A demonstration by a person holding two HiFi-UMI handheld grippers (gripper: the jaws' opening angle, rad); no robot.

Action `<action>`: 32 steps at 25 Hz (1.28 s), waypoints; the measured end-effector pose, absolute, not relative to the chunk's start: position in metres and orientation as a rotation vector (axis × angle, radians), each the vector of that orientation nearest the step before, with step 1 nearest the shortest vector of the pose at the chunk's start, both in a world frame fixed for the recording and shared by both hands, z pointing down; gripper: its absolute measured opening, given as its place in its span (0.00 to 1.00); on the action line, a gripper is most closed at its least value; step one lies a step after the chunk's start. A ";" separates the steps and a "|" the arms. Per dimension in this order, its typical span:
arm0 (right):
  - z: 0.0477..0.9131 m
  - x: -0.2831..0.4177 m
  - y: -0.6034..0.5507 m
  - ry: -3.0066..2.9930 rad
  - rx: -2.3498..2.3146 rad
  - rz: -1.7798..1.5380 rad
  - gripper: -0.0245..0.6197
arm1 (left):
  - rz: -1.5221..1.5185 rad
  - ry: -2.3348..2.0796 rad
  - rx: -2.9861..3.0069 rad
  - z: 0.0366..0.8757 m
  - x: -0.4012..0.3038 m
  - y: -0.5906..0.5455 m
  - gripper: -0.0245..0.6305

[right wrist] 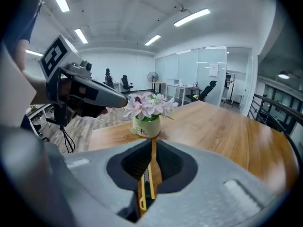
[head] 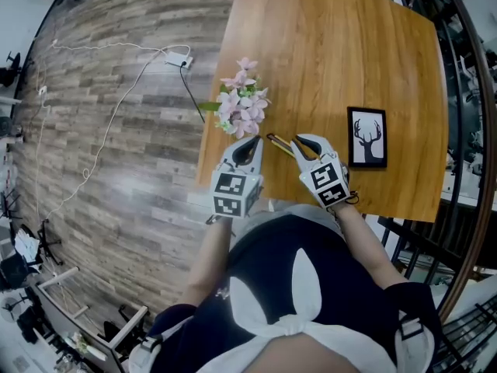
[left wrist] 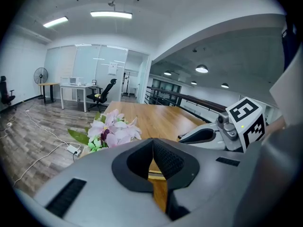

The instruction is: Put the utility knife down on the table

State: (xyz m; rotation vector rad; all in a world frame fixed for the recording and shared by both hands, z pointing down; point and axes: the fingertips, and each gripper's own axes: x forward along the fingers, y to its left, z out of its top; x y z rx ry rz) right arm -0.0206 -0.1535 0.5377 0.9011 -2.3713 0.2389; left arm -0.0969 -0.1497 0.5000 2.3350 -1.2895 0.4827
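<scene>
The yellow utility knife [head: 280, 145] lies flat on the wooden table [head: 334, 53], between the tips of my two grippers. In the right gripper view the knife [right wrist: 147, 183] shows through the narrow slit between the jaws, below them, and the pads do not press on it. My right gripper [head: 300, 140] hangs just right of the knife, its jaws [right wrist: 154, 142] a thin gap apart. My left gripper [head: 251, 140] is to the knife's left, its jaws [left wrist: 152, 141] shut with nothing held. Each gripper shows in the other's view: the right gripper [left wrist: 182, 137] and the left gripper [right wrist: 124, 100].
A white pot of pink flowers [head: 243, 107] stands at the table's left edge, just beyond the grippers. A black-framed deer picture [head: 366, 137] lies to the right. A power strip [head: 178, 59] and its cable lie on the floor to the left. A railing runs along the right.
</scene>
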 end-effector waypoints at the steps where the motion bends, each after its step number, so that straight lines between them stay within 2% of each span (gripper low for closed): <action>1: 0.532 -0.021 -0.154 -2.383 0.912 0.235 0.06 | 0.478 -1.286 2.339 0.498 -0.096 -0.149 0.07; 2: 0.526 -0.021 -0.153 -2.395 0.920 0.233 0.04 | 0.474 -1.282 2.343 0.497 -0.095 -0.148 0.07; 16: 0.473 -0.023 -0.139 -2.513 0.973 0.179 0.03 | 0.458 -1.245 2.377 0.489 -0.080 -0.133 0.07; 32: 0.469 -0.022 -0.135 -2.524 0.993 0.178 0.03 | 0.453 -1.254 2.381 0.487 -0.077 -0.129 0.07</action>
